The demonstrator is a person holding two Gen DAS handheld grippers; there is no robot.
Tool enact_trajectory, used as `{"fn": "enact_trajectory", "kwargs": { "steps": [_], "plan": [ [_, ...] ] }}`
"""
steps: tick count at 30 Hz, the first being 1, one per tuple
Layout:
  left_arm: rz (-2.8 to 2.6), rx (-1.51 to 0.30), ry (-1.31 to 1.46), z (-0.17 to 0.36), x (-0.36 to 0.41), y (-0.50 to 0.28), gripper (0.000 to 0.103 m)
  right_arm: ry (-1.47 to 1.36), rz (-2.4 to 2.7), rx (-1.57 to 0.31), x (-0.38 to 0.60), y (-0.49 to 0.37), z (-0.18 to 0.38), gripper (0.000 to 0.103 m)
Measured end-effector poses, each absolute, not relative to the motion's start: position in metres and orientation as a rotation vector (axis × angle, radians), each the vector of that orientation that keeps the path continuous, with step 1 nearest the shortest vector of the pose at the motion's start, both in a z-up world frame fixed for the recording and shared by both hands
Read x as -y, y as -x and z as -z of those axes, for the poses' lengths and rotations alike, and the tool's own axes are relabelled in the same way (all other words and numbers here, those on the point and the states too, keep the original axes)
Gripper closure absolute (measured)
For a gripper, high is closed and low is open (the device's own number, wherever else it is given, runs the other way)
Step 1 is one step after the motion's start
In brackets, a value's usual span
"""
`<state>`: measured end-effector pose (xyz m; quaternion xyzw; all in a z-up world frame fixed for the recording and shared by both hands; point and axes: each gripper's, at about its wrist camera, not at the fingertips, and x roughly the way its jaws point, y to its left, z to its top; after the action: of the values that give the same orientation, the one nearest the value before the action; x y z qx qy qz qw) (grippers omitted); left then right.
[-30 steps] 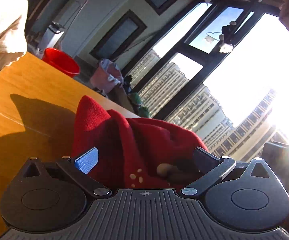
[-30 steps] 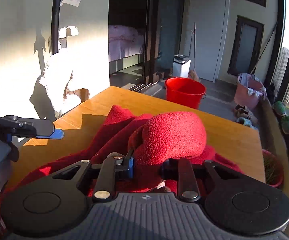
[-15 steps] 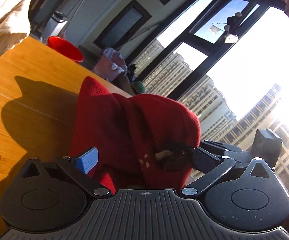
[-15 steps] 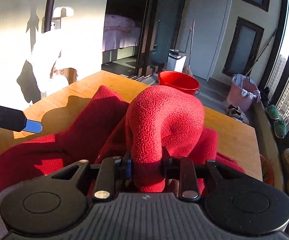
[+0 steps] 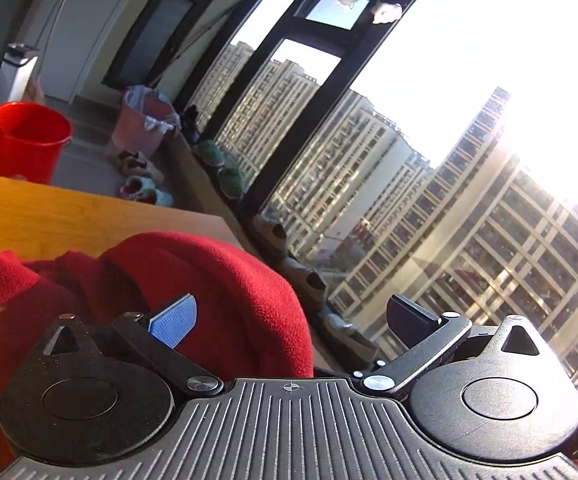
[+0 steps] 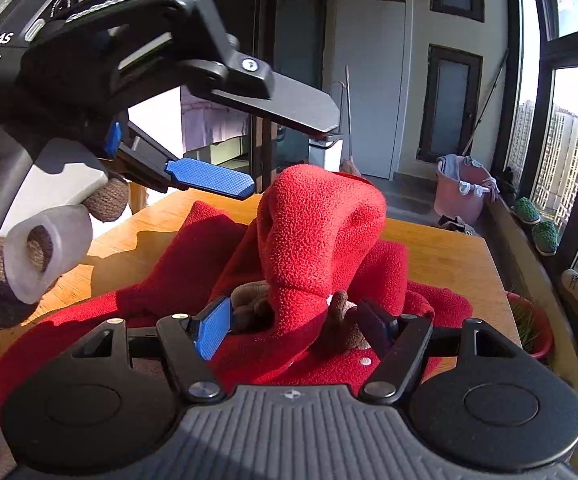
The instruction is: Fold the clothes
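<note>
Sunlit table (image 6: 441,248): left tool (image 5: 289,316) now released, off the red fleece (image 6: 321,224); right tool (image 6: 297,320) opening around it.

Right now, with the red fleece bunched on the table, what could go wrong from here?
1. The right gripper is opening around a raised hump of the red fleece garment; the hump may slump and undo the fold.
2. The garment lies near the table edge by the window and could slide off.
3. The left gripper, open above, could snag the fleece.
</note>
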<state>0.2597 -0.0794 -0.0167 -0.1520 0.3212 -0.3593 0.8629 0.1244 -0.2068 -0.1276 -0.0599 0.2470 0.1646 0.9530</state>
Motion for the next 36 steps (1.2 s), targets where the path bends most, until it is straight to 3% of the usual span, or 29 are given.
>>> {"fn": "enact_trajectory", "kwargs": {
  "steps": [1,3,6,7,8,9,11,15,18,23,26,30,32,36],
  "plan": [
    [0.731,-0.704,0.267,0.021,0.089,-0.267,0.003,0.124,-0.336,-0.492,0.204,-0.121,0.128,0.032],
    [0.703,-0.729,0.229,0.028,0.093,-0.278,0.039,0.126,-0.337,-0.479,0.201,-0.115,0.130,0.029],
    [0.669,-0.725,0.265,0.027,0.083,-0.294,0.060,0.130,-0.341,-0.483,0.198,-0.114,0.134,0.022],
    [0.655,-0.705,0.280,0.023,0.077,-0.297,0.073,0.137,-0.346,-0.492,0.196,-0.119,0.136,0.030],
    [0.640,-0.686,0.294,0.019,0.072,-0.300,0.077,0.188,-0.357,-0.497,0.192,-0.126,0.139,0.065],
    [0.617,-0.652,0.295,0.010,0.063,-0.302,0.077,0.269,-0.347,-0.483,0.188,-0.132,0.140,0.077],
    [0.568,-0.596,0.289,-0.003,0.046,-0.302,0.077,0.414,-0.293,-0.407,0.185,-0.140,0.132,0.083],
    [0.519,-0.588,0.354,0.004,0.006,-0.300,0.077,0.584,-0.238,-0.248,0.183,-0.142,0.099,0.083],
    [0.459,-0.656,0.353,0.040,-0.008,-0.292,0.077,0.550,-0.350,-0.353,0.172,-0.144,0.104,0.083],
    [0.427,-0.775,0.466,0.102,-0.036,-0.277,0.074,0.686,-0.405,-0.448,0.156,-0.134,0.162,0.083],
    [0.480,-0.734,0.495,0.092,-0.048,-0.268,0.066,0.644,-0.401,-0.457,0.162,-0.135,0.156,0.081],
    [0.532,-0.548,0.471,0.035,-0.049,-0.253,0.062,0.616,-0.393,-0.470,0.165,-0.134,0.155,0.081],
    [0.556,-0.452,0.456,0.006,-0.049,-0.245,0.046,0.618,-0.388,-0.473,0.164,-0.133,0.159,0.079],
    [0.662,-0.471,0.372,-0.004,0.000,-0.245,0.039,0.617,-0.377,-0.462,0.161,-0.131,0.165,0.078]
  ]
}}
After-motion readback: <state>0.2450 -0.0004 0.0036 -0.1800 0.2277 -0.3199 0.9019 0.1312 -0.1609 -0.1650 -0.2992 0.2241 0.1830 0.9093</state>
